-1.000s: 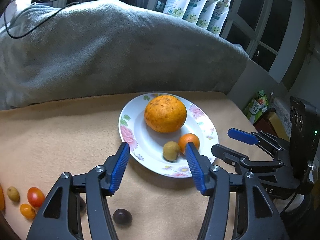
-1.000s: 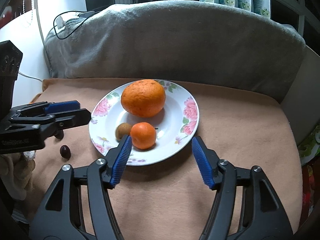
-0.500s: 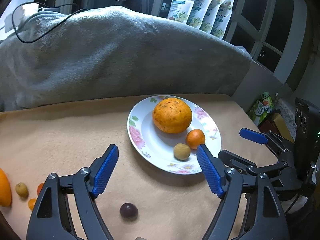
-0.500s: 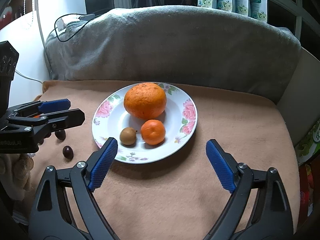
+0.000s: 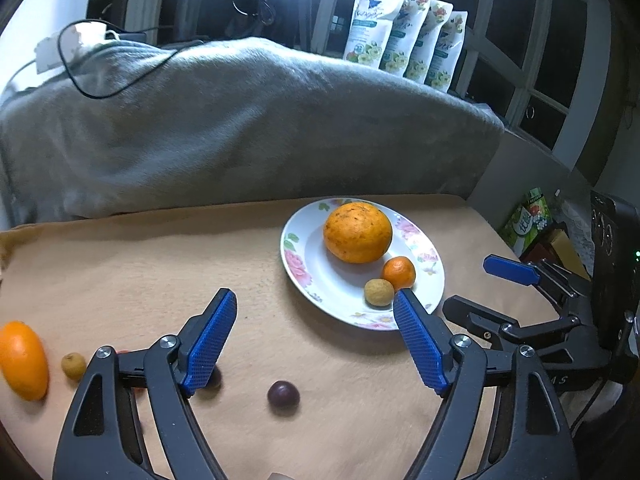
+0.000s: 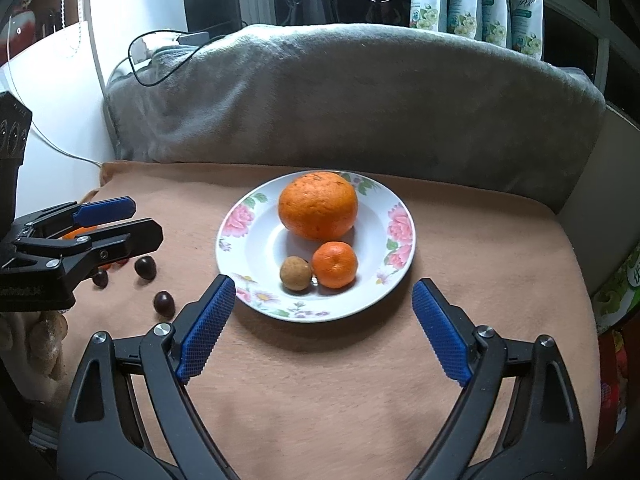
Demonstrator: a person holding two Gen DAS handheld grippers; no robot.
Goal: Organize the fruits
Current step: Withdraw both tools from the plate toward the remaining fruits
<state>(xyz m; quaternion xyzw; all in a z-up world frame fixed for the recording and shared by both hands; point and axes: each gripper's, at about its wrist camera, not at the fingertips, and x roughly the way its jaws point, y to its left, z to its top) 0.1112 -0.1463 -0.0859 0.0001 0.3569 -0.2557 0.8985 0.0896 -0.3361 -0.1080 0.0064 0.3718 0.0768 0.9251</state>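
A floral plate (image 5: 304, 276) (image 6: 240, 256) on the tan cloth holds a large orange (image 5: 357, 232) (image 6: 318, 211), a small mandarin (image 5: 399, 273) (image 6: 334, 265) and a little brown fruit (image 5: 377, 292) (image 6: 295, 273). My left gripper (image 5: 313, 296) (image 6: 146, 220) hovers open and empty, left of the plate, above a dark round fruit (image 5: 283, 394) (image 6: 164, 303). Two more dark fruits (image 6: 145, 267) lie near it. An oblong orange fruit (image 5: 23, 360) and a small tan fruit (image 5: 73, 366) sit far left. My right gripper (image 6: 322, 284) (image 5: 472, 284) is open and empty just in front of the plate.
A grey blanket (image 5: 240, 128) (image 6: 360, 100) rises behind the cloth, with a black cable (image 5: 92, 80) on top. Printed pouches (image 5: 400, 48) stand by the dark windows. Coloured boxes (image 5: 528, 220) sit beyond the cloth's right edge.
Both grippers opened wider and pulled back and up from the plate. The left one swung leftward, so the plate now lies to its right and more loose fruit shows.
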